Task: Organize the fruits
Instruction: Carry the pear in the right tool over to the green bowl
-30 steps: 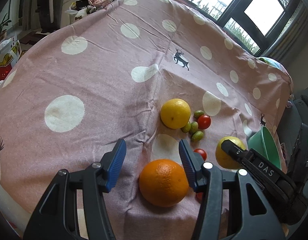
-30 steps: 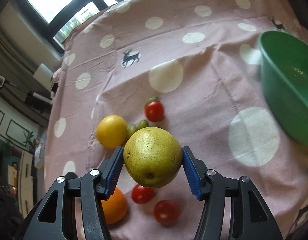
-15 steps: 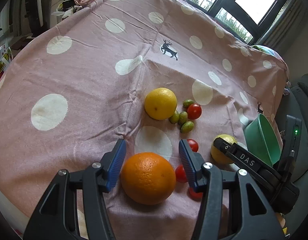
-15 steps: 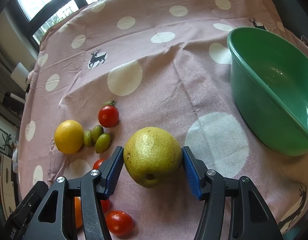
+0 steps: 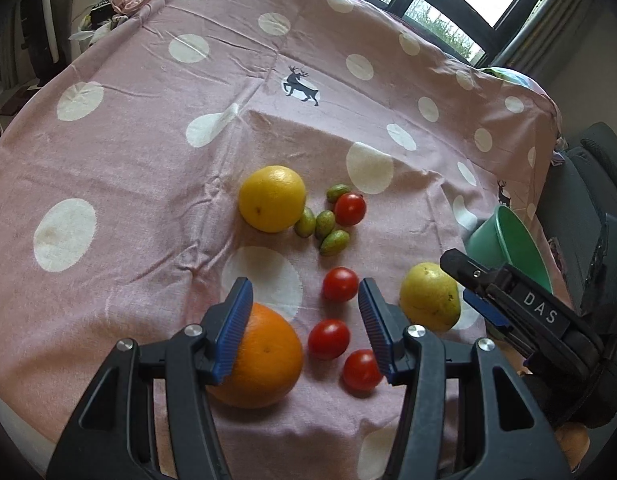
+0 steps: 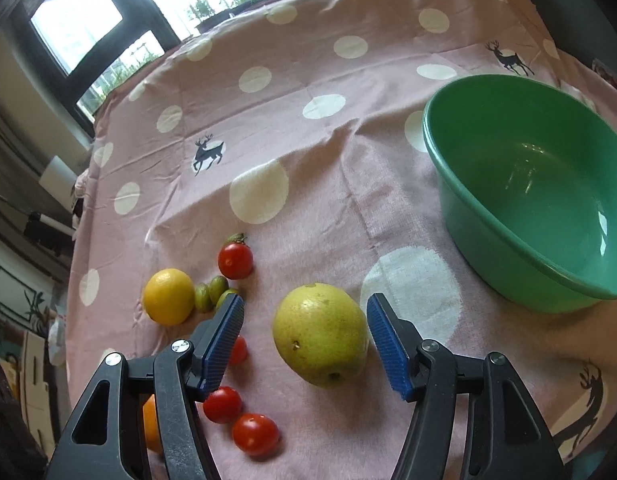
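Observation:
A yellow-green pear (image 6: 320,334) lies on the pink dotted cloth between the fingers of my right gripper (image 6: 306,344), which is open and not touching it; it also shows in the left wrist view (image 5: 428,302). My left gripper (image 5: 306,328) is open; an orange (image 5: 260,360) lies by its left finger. Three cherry tomatoes (image 5: 328,338) lie near it, a fourth (image 5: 349,209) farther off. A yellow citrus (image 5: 271,198) sits beside several small green fruits (image 5: 324,224). A green bowl (image 6: 524,216) stands empty at the right.
The cloth-covered table (image 5: 148,128) stretches far back to windows. A grey chair (image 5: 588,184) stands past the right edge. Clutter (image 5: 116,4) lies at the far left corner. The near table edge is just below the grippers.
My right gripper carried the pear to the right toward the bowl, set it on the cloth and opened. My left gripper shifted right, so the orange now lies by its left finger.

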`<move>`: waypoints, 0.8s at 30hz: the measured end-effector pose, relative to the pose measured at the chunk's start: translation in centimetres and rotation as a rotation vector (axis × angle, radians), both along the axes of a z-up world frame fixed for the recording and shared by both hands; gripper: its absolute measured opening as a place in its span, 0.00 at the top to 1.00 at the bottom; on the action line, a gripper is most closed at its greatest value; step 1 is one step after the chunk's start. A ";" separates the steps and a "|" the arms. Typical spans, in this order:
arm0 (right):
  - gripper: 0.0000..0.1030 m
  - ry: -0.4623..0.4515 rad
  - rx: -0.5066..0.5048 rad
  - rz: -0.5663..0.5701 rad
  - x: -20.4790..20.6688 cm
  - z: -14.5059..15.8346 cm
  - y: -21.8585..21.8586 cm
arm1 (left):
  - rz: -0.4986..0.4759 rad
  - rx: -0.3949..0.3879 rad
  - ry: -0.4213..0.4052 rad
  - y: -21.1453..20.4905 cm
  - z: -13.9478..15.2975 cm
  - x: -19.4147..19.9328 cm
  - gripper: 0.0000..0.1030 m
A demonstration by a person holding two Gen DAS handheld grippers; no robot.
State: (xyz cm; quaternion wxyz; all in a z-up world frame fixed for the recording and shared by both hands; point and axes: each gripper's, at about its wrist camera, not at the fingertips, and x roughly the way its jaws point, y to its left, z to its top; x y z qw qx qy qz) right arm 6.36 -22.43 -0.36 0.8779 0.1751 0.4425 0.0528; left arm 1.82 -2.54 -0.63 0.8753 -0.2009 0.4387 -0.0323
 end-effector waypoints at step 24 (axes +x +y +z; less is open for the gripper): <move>0.47 0.027 0.130 -0.008 2.6 2.0 -3.1 | -0.274 -0.112 0.072 -7.6 -0.9 4.7 0.47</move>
